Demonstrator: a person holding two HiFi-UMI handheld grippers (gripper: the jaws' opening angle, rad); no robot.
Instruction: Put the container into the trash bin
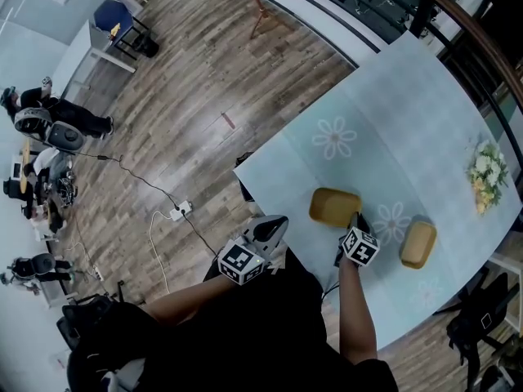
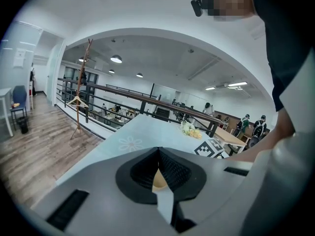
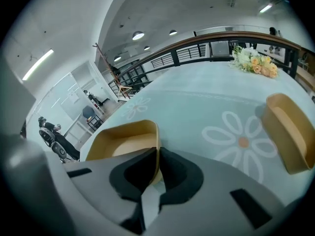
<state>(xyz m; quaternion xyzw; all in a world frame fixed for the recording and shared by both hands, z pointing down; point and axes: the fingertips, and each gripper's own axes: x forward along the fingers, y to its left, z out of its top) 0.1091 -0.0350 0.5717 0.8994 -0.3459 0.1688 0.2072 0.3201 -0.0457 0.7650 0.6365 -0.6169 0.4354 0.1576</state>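
A tan, shallow container [image 1: 333,205] lies open side up on the pale table [image 1: 392,113] near its front edge. My right gripper [image 1: 357,221] is at the container's right rim. In the right gripper view the container [image 3: 125,141] has its thin wall pinched between the jaws, so the right gripper [image 3: 157,154] is shut on it. My left gripper [image 1: 276,223] hovers by the table's front left corner, left of the container, with its tips together. In the left gripper view the left gripper [image 2: 158,151] is shut with nothing in it. No trash bin shows in any view.
A second tan container [image 1: 417,244] lies to the right of the gripped one, also in the right gripper view [image 3: 288,127]. A bunch of flowers [image 1: 486,174] sits at the table's right edge. A railing runs behind the table. Cables and a power strip [image 1: 178,211] lie on the wooden floor.
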